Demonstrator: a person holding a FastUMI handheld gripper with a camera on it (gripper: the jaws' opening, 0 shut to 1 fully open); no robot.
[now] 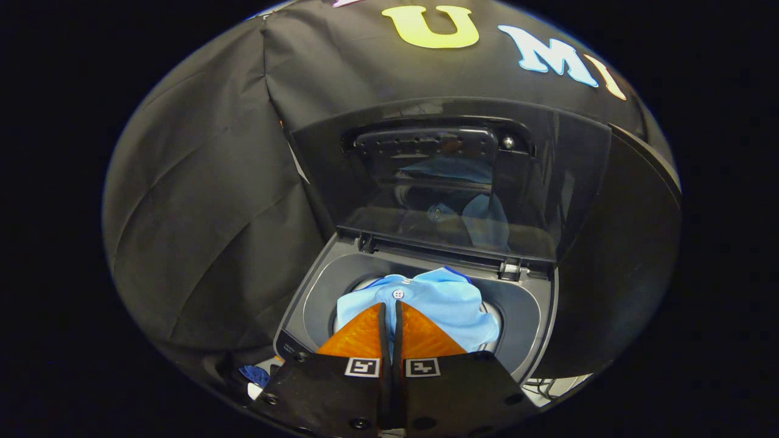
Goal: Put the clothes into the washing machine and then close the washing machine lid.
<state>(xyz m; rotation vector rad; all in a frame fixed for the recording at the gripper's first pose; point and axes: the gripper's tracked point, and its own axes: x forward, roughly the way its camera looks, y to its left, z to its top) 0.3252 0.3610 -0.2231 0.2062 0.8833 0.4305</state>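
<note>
While the lid stands raised, these lines hold for the moment.

Tool: the hand-held tool with two orange wedge fingers (390, 307) has its fingers drawn narrow, almost together, tips over the cloth; a thin fold seems to lie in the slit between them, but I cannot tell whether both fingers press on it.

Clothes: a light blue soft fabric garment with a small white button (447, 304) lies bunched in the round drum mouth, just ahead of the fingertips and spreading toward 2 o'clock from them; the button sits right at the tips, at 12 o'clock.

Washing machine: a dark grey top-loading washing machine with a rounded rectangular opening (322, 277) surrounds the garment.

Lid: the dark glossy see-through lid (450, 182) stands tilted up at 12 o'clock beyond the garment, hinged at the far rim, mirroring the blue cloth.

Handling, garment: judged light, limp, not fragile; it will fold and drape, and part may ride high on the rim. Pinch a thick gathered fold, not a single edge or the button.

Handling, lid: judged stiff, smooth, probably slippery; push or hook its top free edge.

Progress: garment looks mostly in; lid not yet shut.
</note>
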